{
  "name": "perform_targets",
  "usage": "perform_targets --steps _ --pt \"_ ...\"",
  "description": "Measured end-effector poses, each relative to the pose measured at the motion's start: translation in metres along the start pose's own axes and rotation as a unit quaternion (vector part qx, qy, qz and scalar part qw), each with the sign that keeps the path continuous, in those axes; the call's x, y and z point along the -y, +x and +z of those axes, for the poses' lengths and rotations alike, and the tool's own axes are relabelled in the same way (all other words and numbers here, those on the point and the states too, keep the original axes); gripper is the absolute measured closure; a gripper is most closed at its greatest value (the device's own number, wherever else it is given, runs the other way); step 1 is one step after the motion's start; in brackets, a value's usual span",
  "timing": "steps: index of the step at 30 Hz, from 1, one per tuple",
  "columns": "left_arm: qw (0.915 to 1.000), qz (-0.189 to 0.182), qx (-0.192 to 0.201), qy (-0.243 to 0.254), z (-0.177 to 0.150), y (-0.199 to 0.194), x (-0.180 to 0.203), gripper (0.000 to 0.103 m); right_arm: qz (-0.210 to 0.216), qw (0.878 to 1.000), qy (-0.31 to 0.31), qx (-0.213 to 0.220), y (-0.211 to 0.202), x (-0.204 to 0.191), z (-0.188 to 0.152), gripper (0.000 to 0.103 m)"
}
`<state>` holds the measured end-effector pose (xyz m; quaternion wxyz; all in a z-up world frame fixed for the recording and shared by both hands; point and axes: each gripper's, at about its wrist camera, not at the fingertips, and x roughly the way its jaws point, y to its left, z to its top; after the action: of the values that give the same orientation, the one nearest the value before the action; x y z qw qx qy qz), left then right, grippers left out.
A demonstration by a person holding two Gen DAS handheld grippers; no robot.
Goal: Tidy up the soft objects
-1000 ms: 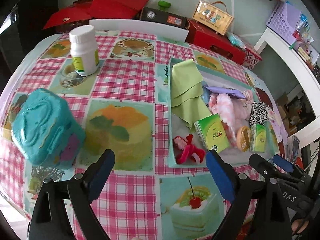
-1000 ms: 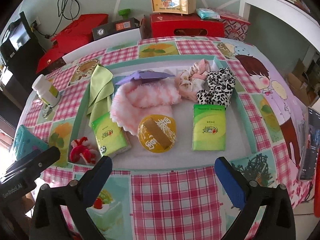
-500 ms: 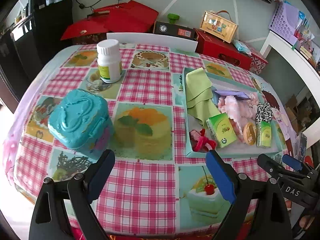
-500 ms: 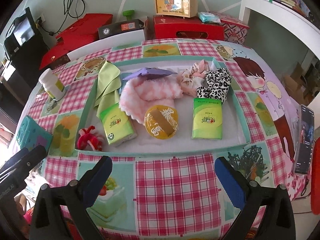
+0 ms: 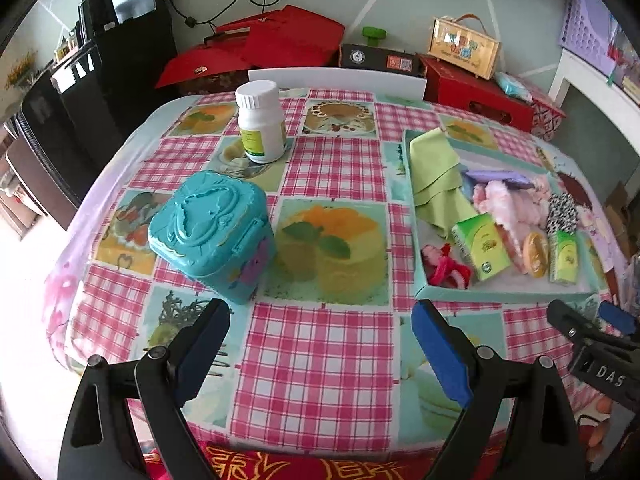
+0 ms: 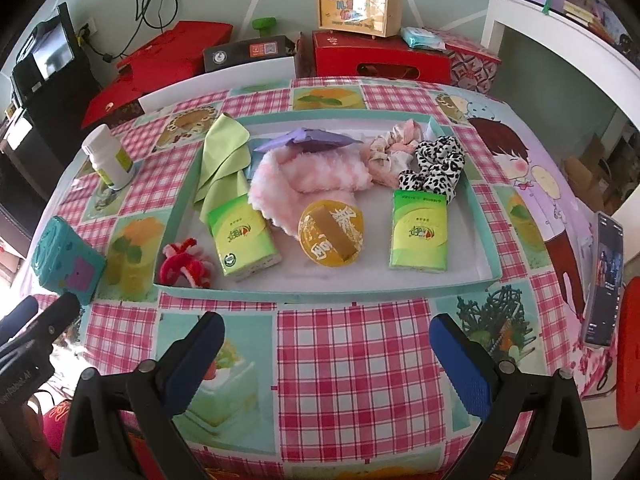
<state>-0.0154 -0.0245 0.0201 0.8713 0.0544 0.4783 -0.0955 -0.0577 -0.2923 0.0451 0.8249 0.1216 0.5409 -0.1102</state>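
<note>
Both views, bottom of frame: left gripper (image 5: 320, 332) and right gripper (image 6: 326, 346), jaws spread wide, nothing between the blue pads. Both hang over the near edge of the checked tablecloth (image 6: 352, 360), short of any object.

Change over the last second: both cameras have pulled back and slightly up. The table's near edge and a red patterned cloth below it now show; a second ago the tray filled more of each view. Reads as a retreat to a resting pose, either a finished tidy or a pause before a pick.

Middle of right view: teal-rimmed tray (image 6: 486, 240) holds the soft things. Front row: red fuzzy toy (image 6: 186, 266), two green tissue packs (image 6: 242, 236) (image 6: 418, 234), and a yellow round packet (image 6: 331, 238). Behind: pink fluffy cloth (image 6: 316, 176), green cloth (image 6: 224, 156), purple paper (image 6: 308, 140), pale scrunchie (image 6: 390, 148), leopard scrunchie (image 6: 436, 168).

Left of tray, outside it: teal box (image 5: 210, 226), white bottle (image 5: 261, 122). Hard items, left out, sensibly.

Far: red boxes, floor clutter.
</note>
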Motion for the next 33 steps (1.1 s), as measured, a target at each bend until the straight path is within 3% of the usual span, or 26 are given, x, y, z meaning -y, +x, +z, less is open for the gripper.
perform_targets --steps 8,33 --pt "0.9997 0.021 -0.003 0.013 -0.0020 0.0023 0.0046 0.011 -0.005 1.000 -0.005 -0.002 0.0010 -0.0013 -0.0006 0.000" --pt "0.9995 0.018 -0.011 0.023 -0.0039 0.0076 0.0093 0.011 -0.005 1.000 -0.004 -0.008 0.0038 -0.0014 -0.0008 0.000"
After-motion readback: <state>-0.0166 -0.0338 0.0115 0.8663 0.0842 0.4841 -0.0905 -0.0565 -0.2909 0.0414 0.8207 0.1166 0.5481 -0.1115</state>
